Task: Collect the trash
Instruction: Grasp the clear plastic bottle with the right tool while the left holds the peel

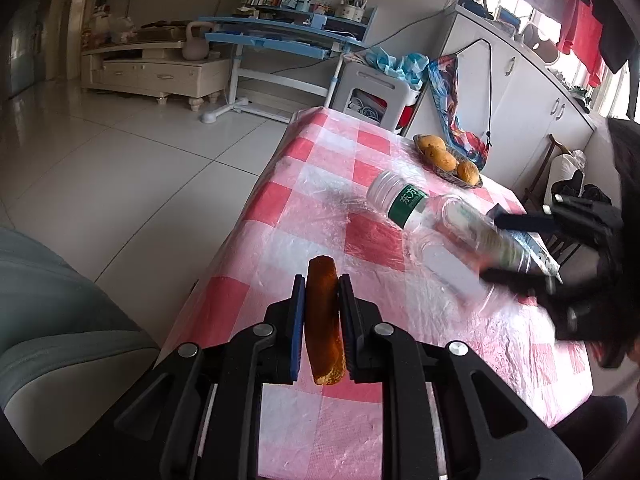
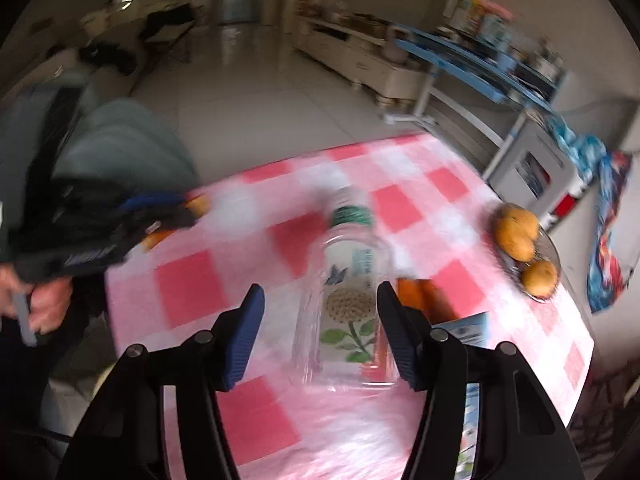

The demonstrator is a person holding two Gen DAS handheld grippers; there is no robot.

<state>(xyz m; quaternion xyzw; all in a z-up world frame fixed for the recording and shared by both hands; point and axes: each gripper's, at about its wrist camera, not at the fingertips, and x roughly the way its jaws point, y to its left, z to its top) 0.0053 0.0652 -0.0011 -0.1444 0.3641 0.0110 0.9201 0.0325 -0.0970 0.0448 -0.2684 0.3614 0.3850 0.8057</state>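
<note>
So the left gripper (image 1: 322,300) was clamped tight on a brown peel-looking scrap (image 1: 325,328), holding it up over the near edge of the table (image 1: 280,208) with the pink-and-white checked cloth. Couldn't really tell what the scrap was, maybe fruit peel.

The right gripper (image 2: 320,320) had its jaws spread wide, one on each side of a clear plastic bottle with a flower label (image 2: 348,320). That bottle was lying on its side on the cloth, and a second clear bottle with a green label (image 2: 350,212) lay just past it, farther out. The right pad looked about touching the flower bottle, the left one was clearly apart, but the frame was pretty blurry.

A basket of yellow-orange fruit (image 1: 448,158) sat at the far right of the table. Some blue-printed paper packaging (image 2: 472,328) lay just right of the bottle, next to something orange (image 2: 420,296) I couldn't make out.
</note>
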